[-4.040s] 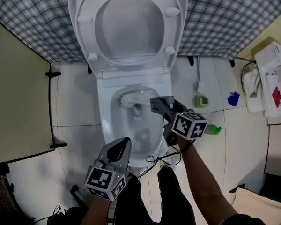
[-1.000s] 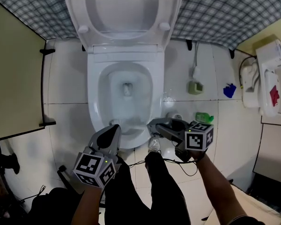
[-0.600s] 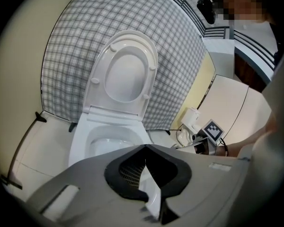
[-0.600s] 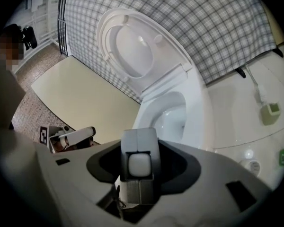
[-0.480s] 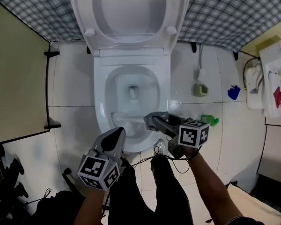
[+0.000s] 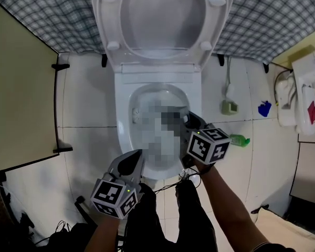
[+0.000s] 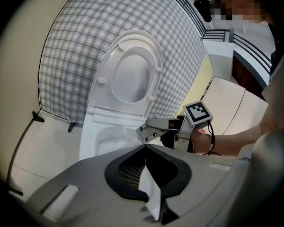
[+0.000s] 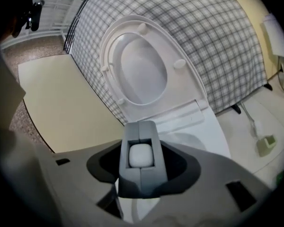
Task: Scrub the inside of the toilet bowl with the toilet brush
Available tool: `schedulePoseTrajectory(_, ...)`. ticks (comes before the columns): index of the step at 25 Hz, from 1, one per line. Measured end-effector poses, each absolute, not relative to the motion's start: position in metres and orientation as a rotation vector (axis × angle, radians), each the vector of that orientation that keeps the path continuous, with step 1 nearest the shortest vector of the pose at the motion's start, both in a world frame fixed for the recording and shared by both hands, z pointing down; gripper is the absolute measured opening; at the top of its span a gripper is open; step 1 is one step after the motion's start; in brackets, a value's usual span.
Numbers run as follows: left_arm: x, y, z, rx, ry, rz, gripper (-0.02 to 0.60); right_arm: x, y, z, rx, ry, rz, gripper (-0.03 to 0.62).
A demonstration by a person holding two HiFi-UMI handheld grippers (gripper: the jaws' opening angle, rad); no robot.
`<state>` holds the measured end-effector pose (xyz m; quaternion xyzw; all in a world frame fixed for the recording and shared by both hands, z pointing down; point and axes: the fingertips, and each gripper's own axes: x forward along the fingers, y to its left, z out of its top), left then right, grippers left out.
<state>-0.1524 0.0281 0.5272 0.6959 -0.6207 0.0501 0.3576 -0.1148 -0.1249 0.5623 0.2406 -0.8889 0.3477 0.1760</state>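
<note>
Since a second ago, the right gripper (image 6: 185, 124) has swung from the front edge of the toilet to a spot over the right side of the white toilet bowl (image 6: 124, 133). The white bristly head of the toilet brush (image 6: 137, 113) has gone with it, from the front edge to the left side inside the bowl.

The right gripper's jaws are clamped on the white rounded end of the brush handle (image 8: 141, 155), which sits snug between them. Part of the bowl's inside is blurred over, so the rest of the handle cannot be seen.

The left gripper (image 6: 130, 164) hangs by the front edge of the toilet. Its jaws are pressed together with nothing in them.

The white oval seat and lid (image 6: 163, 14) stand up against a grey and white checked cloth (image 6: 262, 20). The floor is white tile (image 6: 89, 104). A small pale green holder (image 6: 229, 107) stands on it to the right of the toilet. Near that lie a green thing (image 6: 240, 140) and a blue thing (image 6: 264, 109). A flat beige board (image 6: 16, 98) is on the left.
</note>
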Motion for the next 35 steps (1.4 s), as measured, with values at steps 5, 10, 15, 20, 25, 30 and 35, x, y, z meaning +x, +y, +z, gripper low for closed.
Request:
schedulePoseTrajectory(5, -0.166, 0.025, 0.527, 1.795, -1.606, 0.115, -0.012, -0.146, -0.127, 0.553, 0.684, -2.529, 0.772, 0.219)
schedulePoseTrajectory(10, -0.172, 0.024, 0.531, 1.791, -1.605, 0.102, -0.012, -0.164, -0.139, 0.537, 0.769, -2.548, 0.524, 0.217)
schedulePoseTrajectory(15, -0.176, 0.027, 0.533, 1.783, -1.603, 0.101, -0.012, -0.175, -0.123, 0.530, 0.828, -2.592, 0.279, 0.216)
schedulePoseTrajectory(20, -0.175, 0.031, 0.539, 1.775, -1.593, 0.118, -0.012, -0.172, -0.112, 0.526, 0.900, -2.603, 0.123, 0.216)
schedulePoseTrajectory(25, -0.173, 0.034, 0.544, 1.774, -1.579, 0.138, -0.012, -0.137, -0.128, 0.528, 1.061, -2.541, 0.101, 0.216)
schedulePoseTrajectory(30, -0.164, 0.029, 0.545, 1.790, -1.560, 0.145, -0.012, -0.089, -0.143, 0.525, 1.213, -2.472, 0.110, 0.216)
schedulePoseTrajectory(35, -0.165, 0.026, 0.541, 1.796, -1.563, 0.144, -0.012, -0.084, -0.140, 0.526, 1.219, -2.451, 0.091, 0.216)
